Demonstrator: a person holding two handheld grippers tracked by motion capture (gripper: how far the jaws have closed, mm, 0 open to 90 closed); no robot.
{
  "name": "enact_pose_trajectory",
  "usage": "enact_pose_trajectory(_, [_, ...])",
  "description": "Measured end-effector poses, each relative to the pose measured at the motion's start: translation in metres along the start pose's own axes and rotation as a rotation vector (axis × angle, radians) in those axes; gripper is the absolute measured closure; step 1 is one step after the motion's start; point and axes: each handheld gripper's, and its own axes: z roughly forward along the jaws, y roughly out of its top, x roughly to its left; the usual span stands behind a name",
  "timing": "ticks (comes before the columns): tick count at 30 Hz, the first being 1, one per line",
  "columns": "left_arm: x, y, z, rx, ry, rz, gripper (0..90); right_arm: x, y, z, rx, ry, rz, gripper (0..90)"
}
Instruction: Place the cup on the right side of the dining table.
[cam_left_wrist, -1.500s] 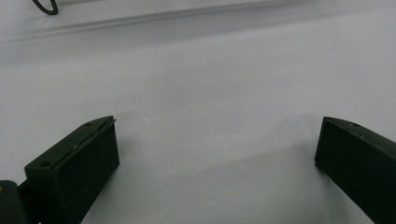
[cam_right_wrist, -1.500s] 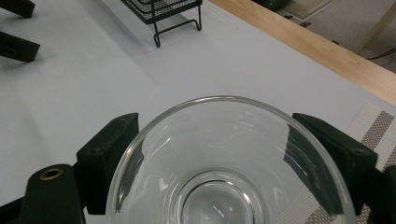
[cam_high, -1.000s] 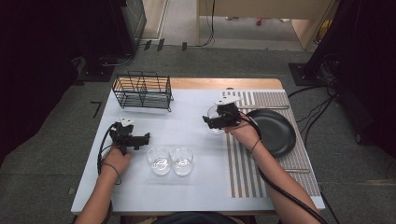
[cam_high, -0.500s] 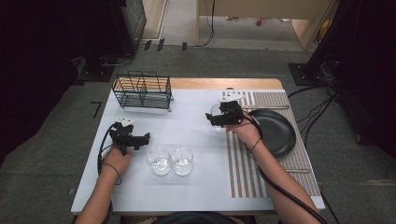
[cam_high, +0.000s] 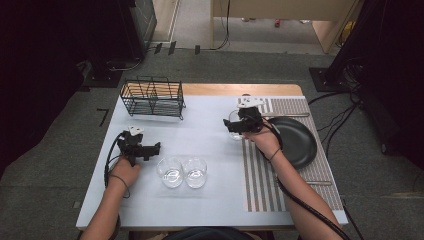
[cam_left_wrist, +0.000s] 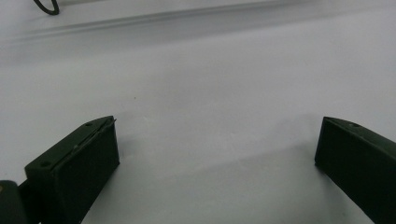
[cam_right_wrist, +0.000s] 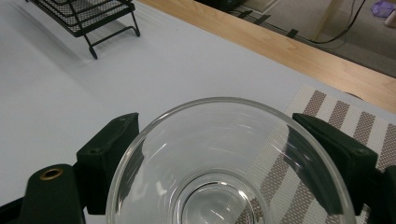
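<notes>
**Right claw clamped on a glass at the mat's edge**

High view: we see the right gripper (cam_high: 235, 125) holding a clear glass (cam_high: 233, 126) at the striped placemat (cam_high: 260, 175)'s left edge, near the dark plate (cam_high: 300, 142). The left gripper (cam_high: 155, 148) rests by two glasses (cam_high: 182, 171).

Left gripper view: we note jaws spread wide over the bare white table (cam_left_wrist: 210, 93).

Right gripper view: both jaws press the glass (cam_right_wrist: 224, 158) walls; the wire rack (cam_right_wrist: 88, 14) stands well apart.

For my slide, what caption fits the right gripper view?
Right tongs clamp a clear glass cup above the white table, beside a striped placemat.
</notes>
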Motion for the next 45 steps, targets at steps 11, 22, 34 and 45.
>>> enact_pose_trajectory(11, [0.000, 0.000, 0.000, 0.000, 0.000, 0.000, 0.0, -0.006, -0.001, 0.000, 0.002, -0.028, 0.029, 18.4])
enact_pose_trajectory(22, [0.000, 0.000, 0.000, 0.000, 0.000, 0.000, 0.0, -0.014, -0.003, 0.000, -0.005, -0.050, 0.055, 18.4])
enact_pose_trajectory(34, [0.000, 0.000, 0.000, 0.000, 0.001, -0.001, 0.0, -0.018, -0.004, 0.000, 0.001, -0.071, 0.072, 18.4])
enact_pose_trajectory(45, [0.000, 0.000, 0.000, 0.000, 0.000, 0.000, 0.0, -0.024, -0.005, 0.000, -0.004, -0.091, 0.097, 18.4])
